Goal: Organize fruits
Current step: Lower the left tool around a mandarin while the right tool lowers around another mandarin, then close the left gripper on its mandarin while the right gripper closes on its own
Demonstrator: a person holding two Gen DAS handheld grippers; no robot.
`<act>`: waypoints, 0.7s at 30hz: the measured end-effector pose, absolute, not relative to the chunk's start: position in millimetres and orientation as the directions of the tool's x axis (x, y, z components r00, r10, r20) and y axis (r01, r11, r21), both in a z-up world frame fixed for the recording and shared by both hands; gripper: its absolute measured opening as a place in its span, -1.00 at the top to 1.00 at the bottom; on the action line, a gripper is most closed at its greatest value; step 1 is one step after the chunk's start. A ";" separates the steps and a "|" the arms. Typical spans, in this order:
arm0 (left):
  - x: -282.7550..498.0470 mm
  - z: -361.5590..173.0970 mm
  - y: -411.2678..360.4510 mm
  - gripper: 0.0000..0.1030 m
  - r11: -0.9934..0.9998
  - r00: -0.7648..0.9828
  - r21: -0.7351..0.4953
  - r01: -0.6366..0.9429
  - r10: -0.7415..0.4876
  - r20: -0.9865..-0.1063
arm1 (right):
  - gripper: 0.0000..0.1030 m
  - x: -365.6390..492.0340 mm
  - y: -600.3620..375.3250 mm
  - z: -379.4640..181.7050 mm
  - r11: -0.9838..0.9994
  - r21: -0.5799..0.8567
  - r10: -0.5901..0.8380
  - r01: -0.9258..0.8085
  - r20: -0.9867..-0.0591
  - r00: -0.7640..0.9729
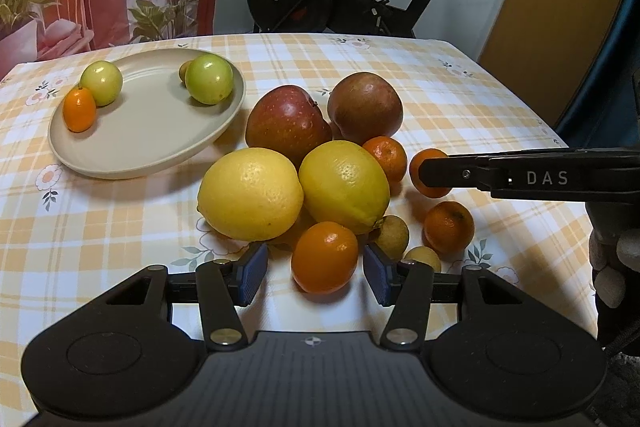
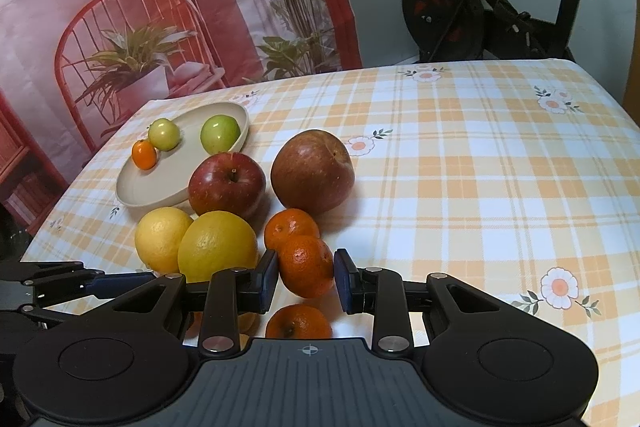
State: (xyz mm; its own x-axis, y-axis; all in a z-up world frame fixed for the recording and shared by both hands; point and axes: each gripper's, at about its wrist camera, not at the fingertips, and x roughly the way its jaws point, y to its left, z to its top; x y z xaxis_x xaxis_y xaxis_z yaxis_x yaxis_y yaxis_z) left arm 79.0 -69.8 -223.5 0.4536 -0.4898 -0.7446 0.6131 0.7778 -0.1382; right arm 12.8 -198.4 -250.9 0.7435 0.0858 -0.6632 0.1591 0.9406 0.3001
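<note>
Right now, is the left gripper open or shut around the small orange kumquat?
Open. The left gripper brackets the small orange kumquat, with checked tablecloth visible between each blue pad and the fruit. No contact yet.

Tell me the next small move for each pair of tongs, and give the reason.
Probably close both. The left tongs stand open around an orange kumquat, pads on either side with gaps. The right tongs likewise bracket a mandarin, not yet squeezing. The plate already holds small fruit, so gripping, then lifting toward it, seems the sensible step.
</note>
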 end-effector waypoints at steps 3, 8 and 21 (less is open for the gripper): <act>79.8 -224.4 -70.7 -0.08 0.779 0.453 -0.139 0.612 -0.489 -0.745 | 0.46 12.9 -198.4 -250.9 0.940 0.300 0.086 0.159 -0.663 0.743; 78.4 -225.9 -73.4 0.18 0.771 0.452 -0.140 0.621 -0.498 -0.740 | 0.46 12.8 -198.3 -251.5 0.940 0.302 0.087 0.160 -0.665 0.742; 78.4 -210.0 -58.1 0.26 0.776 0.488 -0.172 0.607 -0.535 -0.689 | 0.46 10.1 -196.1 -242.6 0.945 0.289 0.075 0.151 -0.644 0.761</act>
State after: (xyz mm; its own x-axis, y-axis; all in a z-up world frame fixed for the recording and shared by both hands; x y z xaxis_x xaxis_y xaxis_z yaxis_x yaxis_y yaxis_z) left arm 78.4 -58.1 -210.0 0.4885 -0.5350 -0.6893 0.6071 0.7758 -0.1718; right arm 10.1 -196.1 -242.6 0.7613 0.0752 -0.6441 0.1513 0.9452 0.2893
